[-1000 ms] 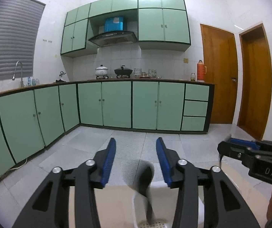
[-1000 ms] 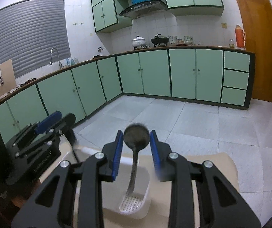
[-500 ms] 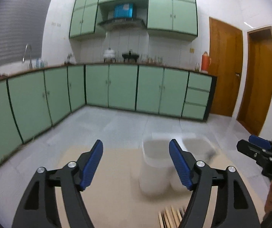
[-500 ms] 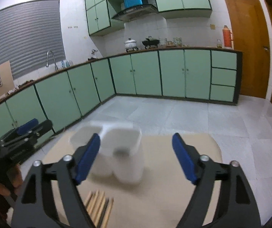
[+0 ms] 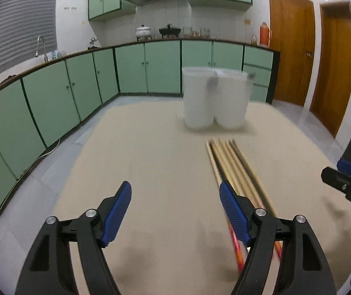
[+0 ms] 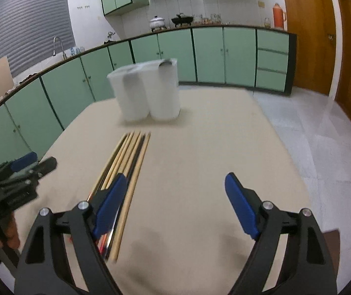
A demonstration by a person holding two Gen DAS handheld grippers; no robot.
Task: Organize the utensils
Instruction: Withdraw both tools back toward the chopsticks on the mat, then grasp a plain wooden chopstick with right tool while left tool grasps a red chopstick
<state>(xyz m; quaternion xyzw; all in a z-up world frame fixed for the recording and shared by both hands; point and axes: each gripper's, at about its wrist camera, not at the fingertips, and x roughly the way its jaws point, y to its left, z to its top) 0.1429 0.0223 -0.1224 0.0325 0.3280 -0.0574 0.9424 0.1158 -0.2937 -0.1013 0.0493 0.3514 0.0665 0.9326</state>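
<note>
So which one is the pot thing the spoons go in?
Look at the beige table. Near its far edge stands the white plastic holder, two joined tubs, with dark utensil tops poking out. It is the only upright thing there; the chopsticks lie flat in front of it.

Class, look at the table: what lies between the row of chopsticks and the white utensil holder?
Nothing: bare beige table separates the chopsticks from the white utensil holder, clearest in the right wrist view.

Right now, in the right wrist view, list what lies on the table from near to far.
Right gripper with open jaws → bundle of chopsticks → white utensil holder at the far end of the table.
</note>
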